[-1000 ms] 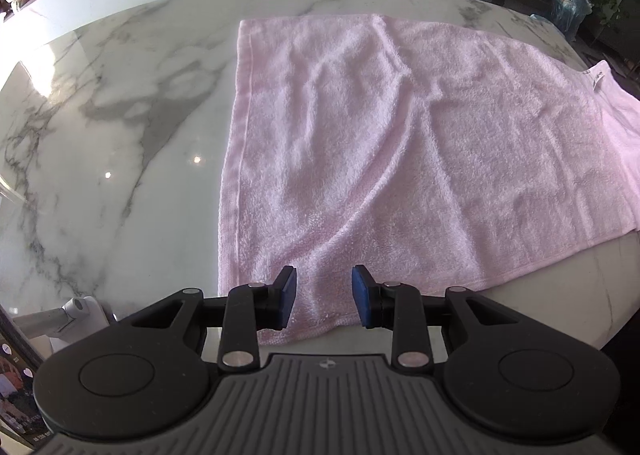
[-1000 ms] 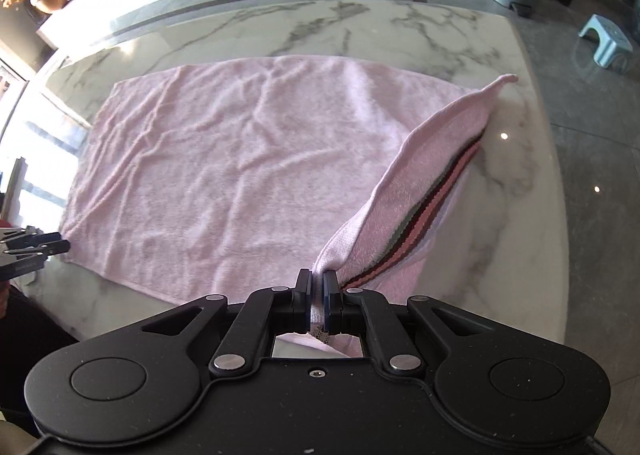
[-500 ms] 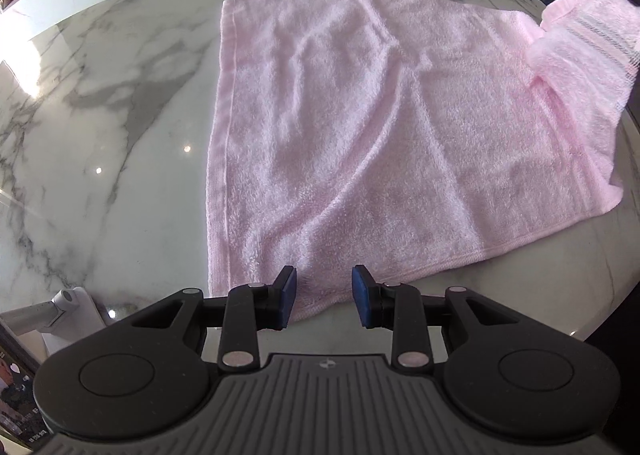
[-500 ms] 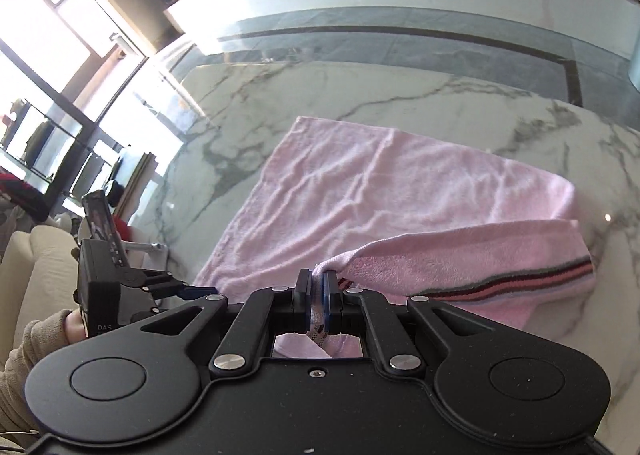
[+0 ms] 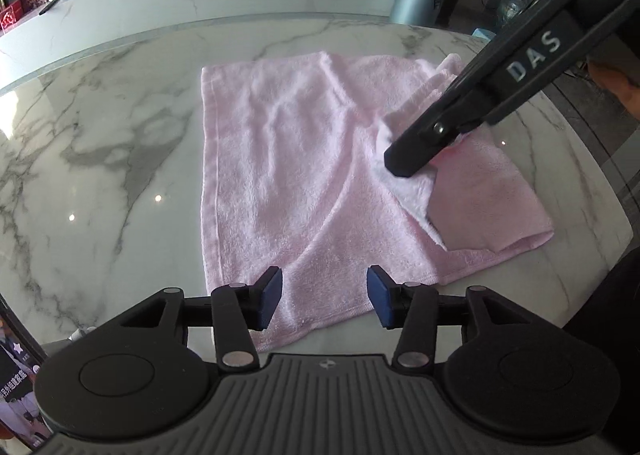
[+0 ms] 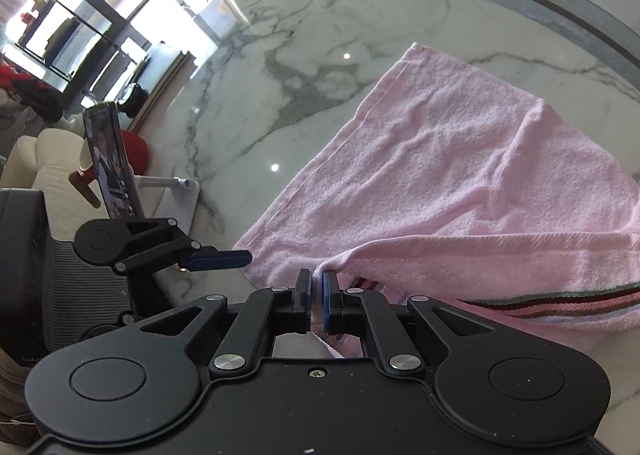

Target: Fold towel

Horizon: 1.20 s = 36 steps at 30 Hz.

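- marble table carries the pink towel, spread flat over the middle, its left part single layer, its right end turned over itself
- step in hand, by my read: first fold, right end going over toward the left edge, roughly halfway across
- right gripper has its jaws pinched tight on a towel corner, the striped border trailing right behind it; in the left wrist view it sits above the towel's right half, corner lifted
- left gripper jaws wide apart, nothing held, hovering at the towel's near edge close to the near-left corner
- next move calls for carrying the held corner to the left hem and matching edges; left gripper likely needs to pin or grab the near edge so the lower layer doesn't drag
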Motion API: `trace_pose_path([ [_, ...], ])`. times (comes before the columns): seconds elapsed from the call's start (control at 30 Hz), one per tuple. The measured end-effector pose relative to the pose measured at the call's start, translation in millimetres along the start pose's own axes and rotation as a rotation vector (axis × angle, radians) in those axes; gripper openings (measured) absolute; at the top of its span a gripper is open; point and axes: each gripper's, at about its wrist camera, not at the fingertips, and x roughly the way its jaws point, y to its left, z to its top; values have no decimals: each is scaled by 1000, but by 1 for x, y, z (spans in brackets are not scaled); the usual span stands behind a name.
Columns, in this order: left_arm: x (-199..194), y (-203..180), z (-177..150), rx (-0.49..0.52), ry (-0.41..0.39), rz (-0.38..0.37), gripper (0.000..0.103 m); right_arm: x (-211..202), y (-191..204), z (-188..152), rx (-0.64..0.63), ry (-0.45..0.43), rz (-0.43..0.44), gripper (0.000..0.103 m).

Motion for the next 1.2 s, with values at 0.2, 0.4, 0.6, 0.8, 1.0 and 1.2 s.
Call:
trace_pose_path([
  [0.2, 18, 2, -2, -4, 29, -10, 45, 24, -8, -4, 35, 56, -1, 13],
  [0.4, 24, -1, -2, 11, 36, -18, 45, 16, -22, -9, 66, 26, 19, 42],
  [0.6, 30, 7, 4, -54, 45, -25, 45, -2, -37, -36, 23, 4, -62, 45],
  [0.8, 41, 12, 20, -91, 65, -34, 45, -7, -54, -96, 11, 21, -108, 45],
  [1.0, 58, 11, 33, -97, 107, -46, 34, -9, -55, -137, 13, -10, -140, 45],
  [1.2, 68, 6, 38, -92, 121, -32, 10, -7, -45, -151, -17, -66, -173, 24],
])
